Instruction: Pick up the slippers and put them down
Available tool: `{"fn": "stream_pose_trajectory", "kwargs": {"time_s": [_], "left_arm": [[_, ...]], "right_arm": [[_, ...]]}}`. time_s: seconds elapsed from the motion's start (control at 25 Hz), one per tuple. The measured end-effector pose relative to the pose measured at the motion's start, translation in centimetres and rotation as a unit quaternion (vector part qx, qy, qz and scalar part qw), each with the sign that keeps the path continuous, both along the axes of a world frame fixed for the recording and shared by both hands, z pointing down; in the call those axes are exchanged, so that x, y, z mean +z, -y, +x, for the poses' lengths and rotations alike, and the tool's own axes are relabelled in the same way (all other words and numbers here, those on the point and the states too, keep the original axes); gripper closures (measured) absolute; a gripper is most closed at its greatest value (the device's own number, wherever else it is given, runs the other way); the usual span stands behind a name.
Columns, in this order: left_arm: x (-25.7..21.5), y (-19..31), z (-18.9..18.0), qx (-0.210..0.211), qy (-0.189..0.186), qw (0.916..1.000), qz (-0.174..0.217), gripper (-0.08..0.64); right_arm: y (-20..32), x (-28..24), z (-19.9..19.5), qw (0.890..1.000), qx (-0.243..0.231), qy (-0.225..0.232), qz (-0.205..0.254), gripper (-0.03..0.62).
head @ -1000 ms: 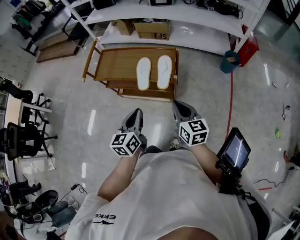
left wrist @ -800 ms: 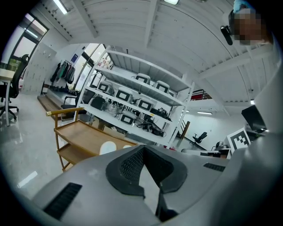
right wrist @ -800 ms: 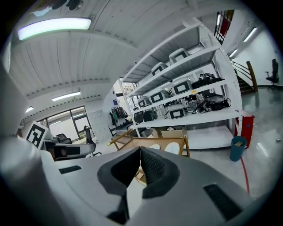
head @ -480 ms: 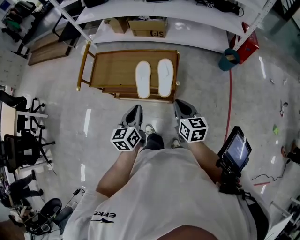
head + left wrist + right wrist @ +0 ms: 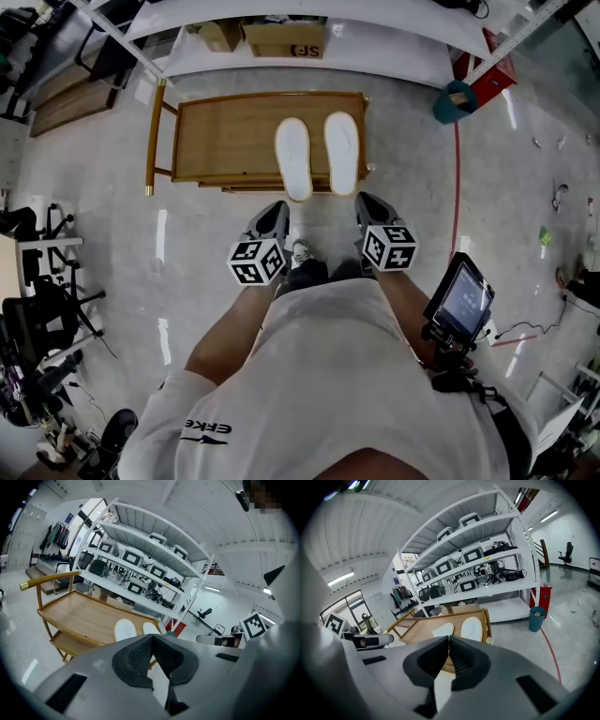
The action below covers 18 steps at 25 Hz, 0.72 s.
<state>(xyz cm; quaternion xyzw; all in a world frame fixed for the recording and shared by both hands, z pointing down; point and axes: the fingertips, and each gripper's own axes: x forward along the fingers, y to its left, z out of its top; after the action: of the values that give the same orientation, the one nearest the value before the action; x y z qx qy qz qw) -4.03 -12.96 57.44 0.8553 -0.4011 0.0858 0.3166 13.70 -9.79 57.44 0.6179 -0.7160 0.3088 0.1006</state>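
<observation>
Nearer the slippers [image 5: 294,159] than before: left gripper [image 5: 277,210], right gripper [image 5: 366,201]; fingers [image 5: 139,657] together.

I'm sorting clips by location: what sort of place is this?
Likely a lab or workshop, not a home: white metal shelving stacked with monitors, office chairs on a polished floor, and cardboard boxes on the lowest shelf.

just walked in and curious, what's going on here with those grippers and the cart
A person in a white t-shirt stands before a low wooden cart, holding a grey two-jaw gripper in each hand. A pair of flat white slippers lies side by side on the cart's top. The left gripper and right gripper point toward the slippers, both shut and empty, not touching them. Nothing has been picked up yet.
</observation>
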Motion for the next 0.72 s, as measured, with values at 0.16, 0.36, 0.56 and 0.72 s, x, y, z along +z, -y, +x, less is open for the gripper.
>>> {"fn": "stream_pose_trajectory", "kwargs": {"time_s": [0.16,0.36,0.56,0.72], "left_arm": [[2.8,1.0,0.0,0.009,0.011,0.9996,-0.025,0.557],[6.9,2.4,1.1,0.011,0.012,0.998,-0.061,0.555],[12.1,3.7,2.7,0.015,0.013,0.9944,-0.104,0.549],[13.0,2.7,2.4,0.014,-0.003,0.991,-0.133,0.452]], "right_arm": [[0.5,2.9,0.2,1.0,0.005,0.0,-0.03,0.586],[1.9,6.8,1.0,0.998,-0.005,0.018,-0.062,0.584],[3.7,11.8,2.8,0.995,-0.012,0.034,-0.095,0.523],[3.1,12.3,2.6,0.992,-0.011,0.06,-0.108,0.458]]}}
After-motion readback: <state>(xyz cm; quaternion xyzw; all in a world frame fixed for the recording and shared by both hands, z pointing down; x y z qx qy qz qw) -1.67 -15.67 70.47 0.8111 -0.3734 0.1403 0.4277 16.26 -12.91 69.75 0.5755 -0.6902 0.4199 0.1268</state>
